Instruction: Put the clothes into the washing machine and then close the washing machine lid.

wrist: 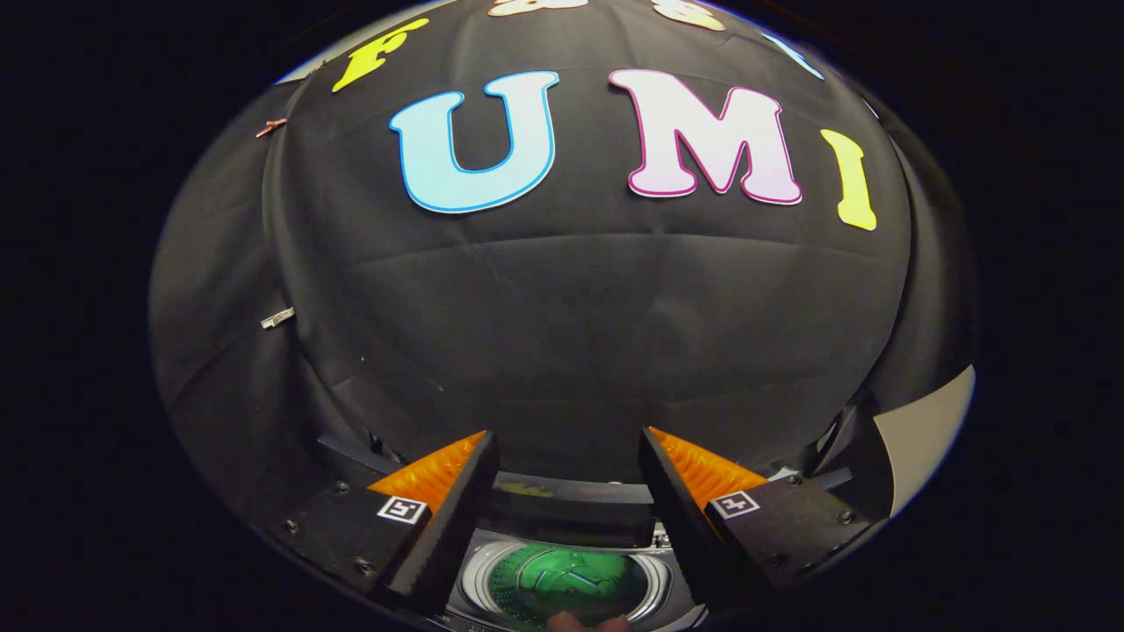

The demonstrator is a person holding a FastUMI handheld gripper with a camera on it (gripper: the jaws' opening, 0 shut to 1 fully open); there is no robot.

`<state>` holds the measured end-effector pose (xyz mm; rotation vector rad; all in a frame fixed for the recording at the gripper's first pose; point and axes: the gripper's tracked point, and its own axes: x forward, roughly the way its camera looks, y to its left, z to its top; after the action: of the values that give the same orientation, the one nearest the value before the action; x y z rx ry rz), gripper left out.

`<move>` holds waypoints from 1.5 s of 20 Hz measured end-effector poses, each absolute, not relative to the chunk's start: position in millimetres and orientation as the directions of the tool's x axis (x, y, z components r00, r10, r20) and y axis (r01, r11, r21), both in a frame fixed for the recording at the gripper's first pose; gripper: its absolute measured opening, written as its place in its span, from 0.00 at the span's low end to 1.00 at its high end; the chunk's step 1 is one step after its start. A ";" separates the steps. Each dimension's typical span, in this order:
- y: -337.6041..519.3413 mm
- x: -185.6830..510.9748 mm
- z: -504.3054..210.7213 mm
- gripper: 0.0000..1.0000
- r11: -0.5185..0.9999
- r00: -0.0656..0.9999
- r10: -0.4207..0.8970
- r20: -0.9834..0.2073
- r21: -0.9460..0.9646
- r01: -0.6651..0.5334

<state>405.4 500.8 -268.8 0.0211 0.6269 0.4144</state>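
Tongs (569,448) of mine are spread wide, the 2 fingers well apart with nothing caught between them and nothing touching either one. Below and between the fingers sits the washing machine (562,575), seen from above with its top uncovered: a pale ring runs around the round tub opening. Down inside the tub lies a green garment (562,579), bunched up and filling most of the drum. Just behind my fingertips, at the far side of the opening, a dark raised panel (571,509) crosses from one finger to the other; I cannot tell whether it is the lid or the back of the machine. Beyond that hangs the black cloth wall (571,333), with a pale surface (931,430) off to the right of my right finger.
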 end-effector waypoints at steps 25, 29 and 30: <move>475.3 257.1 -329.3 0.99 0.876 0.697 0.429 -0.574 0.078 -0.475; 477.1 243.5 -323.4 0.99 0.872 0.697 0.451 -0.558 0.107 -0.479; 476.7 240.0 -318.5 1.00 0.872 0.701 0.456 -0.549 0.117 -0.475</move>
<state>240.0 476.7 -318.5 -0.0340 0.6016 0.5181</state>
